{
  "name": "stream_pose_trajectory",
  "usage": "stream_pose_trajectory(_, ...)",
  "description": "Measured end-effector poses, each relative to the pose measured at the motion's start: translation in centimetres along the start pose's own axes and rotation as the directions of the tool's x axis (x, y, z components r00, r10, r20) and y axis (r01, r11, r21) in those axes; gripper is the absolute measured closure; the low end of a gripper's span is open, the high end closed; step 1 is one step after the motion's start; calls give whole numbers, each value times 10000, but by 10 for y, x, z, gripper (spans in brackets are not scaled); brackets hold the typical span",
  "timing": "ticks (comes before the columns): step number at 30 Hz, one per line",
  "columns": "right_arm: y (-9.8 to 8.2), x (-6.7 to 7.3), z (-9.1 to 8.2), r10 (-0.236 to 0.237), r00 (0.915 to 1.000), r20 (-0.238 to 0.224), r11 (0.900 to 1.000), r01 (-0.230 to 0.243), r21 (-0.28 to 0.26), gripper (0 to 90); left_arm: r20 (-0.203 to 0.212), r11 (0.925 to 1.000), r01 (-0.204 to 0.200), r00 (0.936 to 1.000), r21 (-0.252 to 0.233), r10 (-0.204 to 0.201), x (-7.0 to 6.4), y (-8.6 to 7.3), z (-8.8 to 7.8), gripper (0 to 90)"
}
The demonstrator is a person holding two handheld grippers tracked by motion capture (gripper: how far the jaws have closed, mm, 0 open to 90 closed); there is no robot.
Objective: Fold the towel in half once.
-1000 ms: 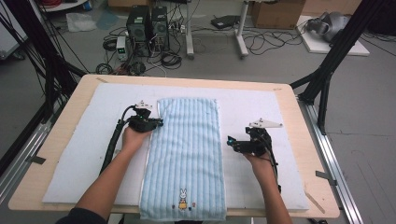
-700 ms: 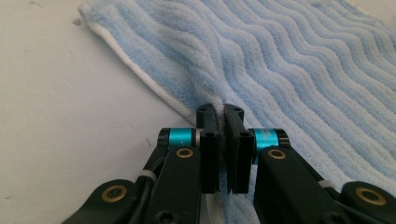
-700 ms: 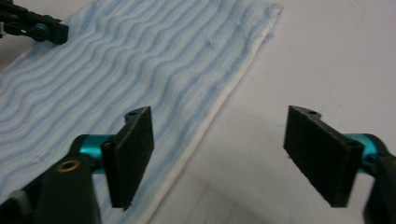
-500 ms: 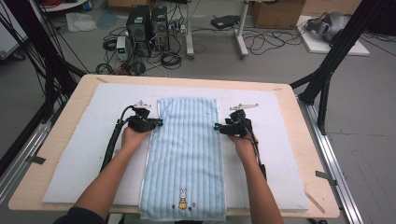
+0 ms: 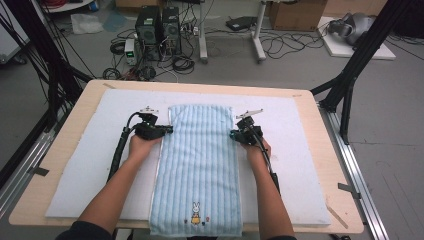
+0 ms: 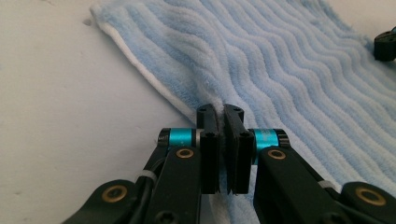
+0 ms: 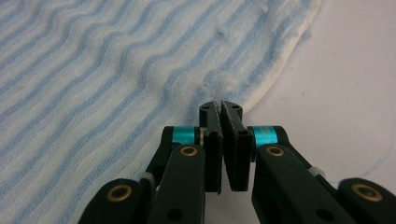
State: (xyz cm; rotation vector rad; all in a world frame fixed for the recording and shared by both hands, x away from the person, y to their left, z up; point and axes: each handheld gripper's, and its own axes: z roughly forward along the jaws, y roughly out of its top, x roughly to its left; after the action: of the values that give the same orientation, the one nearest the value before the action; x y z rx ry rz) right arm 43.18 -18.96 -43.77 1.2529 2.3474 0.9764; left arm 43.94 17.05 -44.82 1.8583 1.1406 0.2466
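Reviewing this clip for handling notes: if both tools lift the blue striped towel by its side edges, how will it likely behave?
The towel is probably floppy: it bunches where the left tool pinches its edge, so the middle would sag. It looks light, thin terry lying flat on the white mat. Slipping seems unlikely; the right tool is shut on fuzzy pile.

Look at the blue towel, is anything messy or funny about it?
Nothing much. The blue towel lies flat and straight on the white mat, its bunny end hanging a little over the near edge. The left gripper and right gripper each pinch a side edge, bunching the cloth slightly there.
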Motion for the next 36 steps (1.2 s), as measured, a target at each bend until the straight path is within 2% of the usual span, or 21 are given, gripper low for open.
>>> stream_pose_trajectory(3,4,0,-3,229,9997,115,9991,-225,-351,873,10,9999,29,10000,-150,-29,1,4,-3,853)
stream_pose_trajectory(5,8,-1,-4,241,9995,214,9990,-232,-385,874,49,9995,67,10000,-324,-65,1,8,-5,853)
stream_pose_trajectory(9,17,-3,-7,470,9979,446,9962,-436,-748,873,111,9958,262,9996,-879,-253,2,20,-8,851)
stream_pose_trajectory(14,28,-10,-17,837,9948,587,9830,-727,-1688,873,278,9903,366,9991,-1339,-332,2,38,-10,850)
stream_pose_trajectory(15,28,-10,-19,927,9945,496,9811,-827,-1749,873,274,9900,262,9994,-1388,-226,0,38,-11,850)
stream_pose_trajectory(18,24,-11,-22,947,9953,220,9809,-895,-1729,873,358,9940,-44,9993,-1092,84,-1,36,-13,846)
stream_pose_trajectory(22,19,-10,-26,1004,9947,-199,9773,-1024,-1852,873,510,9910,-156,9984,-1331,225,-3,31,-21,846)
stream_pose_trajectory(25,15,-7,-31,845,9959,-315,9771,-890,-1933,872,682,9894,-210,9972,-1439,311,-6,27,-27,846)
stream_pose_trajectory(27,12,-4,-34,802,9960,-400,9772,-865,-1941,872,816,9918,-347,9956,-1231,449,-8,27,-31,845)
stream_pose_trajectory(30,7,-1,-40,718,9959,-554,9760,-816,-2019,871,910,9857,-543,9934,-1594,695,-16,24,-40,844)
stream_pose_trajectory(33,1,3,-47,670,9952,-711,9741,-806,-2111,871,919,9846,-772,9915,-1571,924,-21,19,-47,844)
stream_pose_trajectory(36,-5,8,-55,597,9946,-845,9730,-769,-2175,870,1040,9832,-751,9902,-1665,932,-25,12,-55,844)
